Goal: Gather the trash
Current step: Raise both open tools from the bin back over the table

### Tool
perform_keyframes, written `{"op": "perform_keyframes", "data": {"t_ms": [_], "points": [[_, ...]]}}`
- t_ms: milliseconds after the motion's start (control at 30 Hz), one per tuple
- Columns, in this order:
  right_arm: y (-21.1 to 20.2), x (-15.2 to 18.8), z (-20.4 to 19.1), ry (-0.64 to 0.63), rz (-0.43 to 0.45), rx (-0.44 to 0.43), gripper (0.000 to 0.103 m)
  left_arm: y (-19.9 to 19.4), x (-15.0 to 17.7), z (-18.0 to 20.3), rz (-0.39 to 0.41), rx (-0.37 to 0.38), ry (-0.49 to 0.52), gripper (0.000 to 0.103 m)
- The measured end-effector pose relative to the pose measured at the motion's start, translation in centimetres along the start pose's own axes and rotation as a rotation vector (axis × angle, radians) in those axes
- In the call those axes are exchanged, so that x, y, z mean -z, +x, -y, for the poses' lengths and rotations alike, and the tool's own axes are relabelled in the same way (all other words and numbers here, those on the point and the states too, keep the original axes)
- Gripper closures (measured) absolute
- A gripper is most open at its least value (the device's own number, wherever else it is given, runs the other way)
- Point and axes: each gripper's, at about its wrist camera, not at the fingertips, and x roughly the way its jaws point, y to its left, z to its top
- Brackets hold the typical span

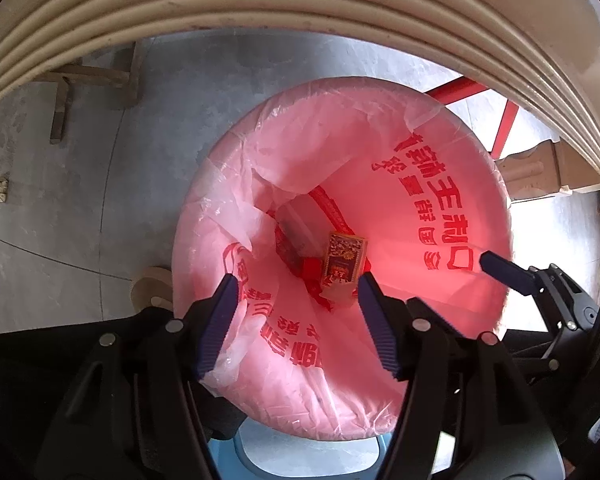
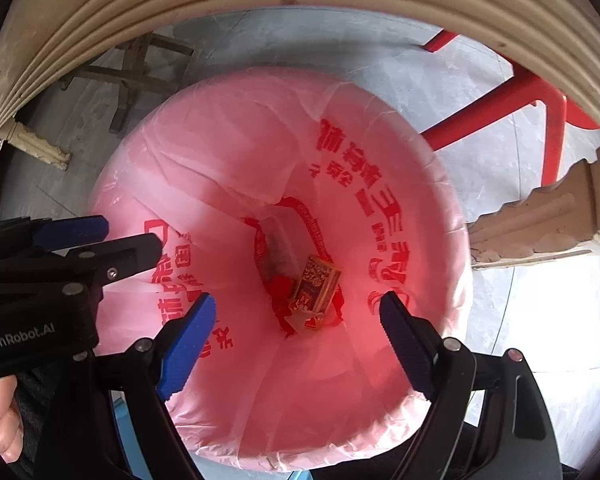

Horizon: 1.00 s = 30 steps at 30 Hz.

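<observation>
Left wrist view: my left gripper (image 1: 296, 292) hangs spread and empty over the wide mouth of the pink bag (image 1: 440, 184) lining the bin, clear of its rim all round. My right gripper (image 2: 296, 312) is spread too, holding nothing, just beside the left. A ribbed cream furniture edge (image 1: 300, 4) arches close above. Down in the bag lie a small patterned box (image 1: 344, 262) and a clear wrapper (image 2: 278, 246) against it. Grey floor (image 1: 60, 208) surrounds the bin.

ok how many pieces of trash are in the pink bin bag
2 for sure: a small printed box at the bottom of the bag, and a clear wrapper just beyond it. More may be hidden underneath.
</observation>
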Motion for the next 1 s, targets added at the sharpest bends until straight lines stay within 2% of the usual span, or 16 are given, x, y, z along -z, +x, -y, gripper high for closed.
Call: {"op": "perform_keyframes", "data": {"t_ms": [267, 467, 567, 733, 900, 1000], "points": [[-2.6, 0.5, 1.0, 0.052, 0.050, 0.035, 0.021, -1.1, 0.6, -0.5, 0.029, -0.033, 0.000, 0.041], [-6.4, 1.8, 0.7, 0.048, 0.114, 0.078, 0.021, -2.5, 1.9, -0.2, 0.063, -0.097, 0.036, 0.040], [-8.8, 2.5, 0.3, 0.042, 0.160, 0.095, 0.021, -4.6, 3.0, 0.2, 0.107, -0.139, 0.071, 0.040], [-13.9, 3.2, -0.7, 0.027, 0.279, 0.105, 0.021, -10.1, 4.8, 1.0, 0.224, -0.185, 0.114, 0.037], [-20.1, 3.4, -2.1, 0.001, 0.419, 0.114, 0.021, -17.7, 6.2, 1.3, 0.367, -0.199, 0.146, 0.034], [-24.3, 3.2, -2.3, 0.009, 0.495, 0.087, 0.021, -22.5, 6.0, 1.4, 0.429, -0.219, 0.145, 0.033]]}}
